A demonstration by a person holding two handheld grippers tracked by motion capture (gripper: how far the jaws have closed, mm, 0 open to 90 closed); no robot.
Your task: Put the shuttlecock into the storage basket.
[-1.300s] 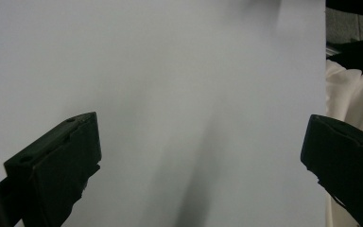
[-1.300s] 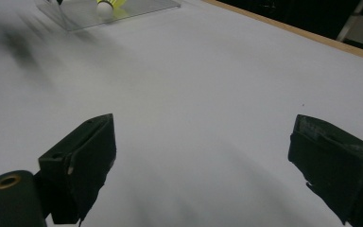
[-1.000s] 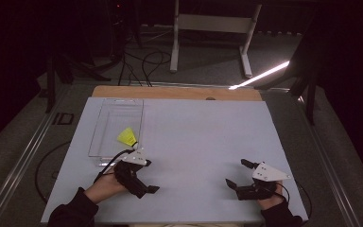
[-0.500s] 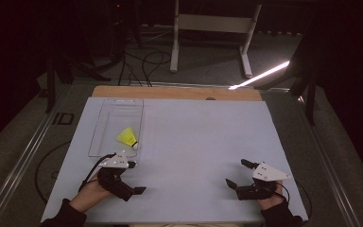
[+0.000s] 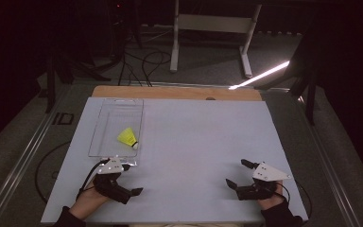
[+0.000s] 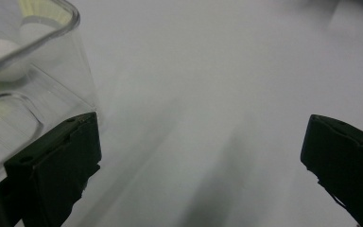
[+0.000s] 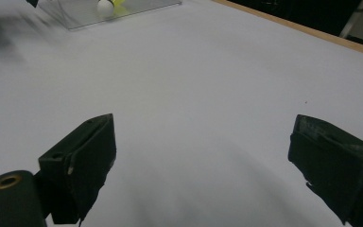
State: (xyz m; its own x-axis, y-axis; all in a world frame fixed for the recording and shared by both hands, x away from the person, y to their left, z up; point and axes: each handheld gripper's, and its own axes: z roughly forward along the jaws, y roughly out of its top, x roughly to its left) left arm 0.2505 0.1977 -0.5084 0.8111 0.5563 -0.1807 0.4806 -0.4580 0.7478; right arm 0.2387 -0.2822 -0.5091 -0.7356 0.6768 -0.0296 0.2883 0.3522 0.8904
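Placement appears complete: shuttlecock [image 5: 128,137] lies inside clear tray [image 5: 105,150] at table's left. Left gripper [image 5: 131,191] sits just beside the tray's near corner, jaws wide and empty. Right gripper [image 5: 235,174] rests well apart, likewise spread. Nothing visibly remains.

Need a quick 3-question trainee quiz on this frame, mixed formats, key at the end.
1. True or false: the yellow shuttlecock lies inside the clear tray.
2. Multiple choice: the left claw is A) shut on the shuttlecock, B) open and holding nothing, C) inside the tray.
3. Short answer: which claw is nearer the tray, the left one or the right claw?

Key
1. True; it lies in the tray's near half, cork tip toward the person.
2. B; its jaws stand wide apart over the white tabletop, just in front of the tray's near corner.
3. The left one; the right is at the table's near right, also open.
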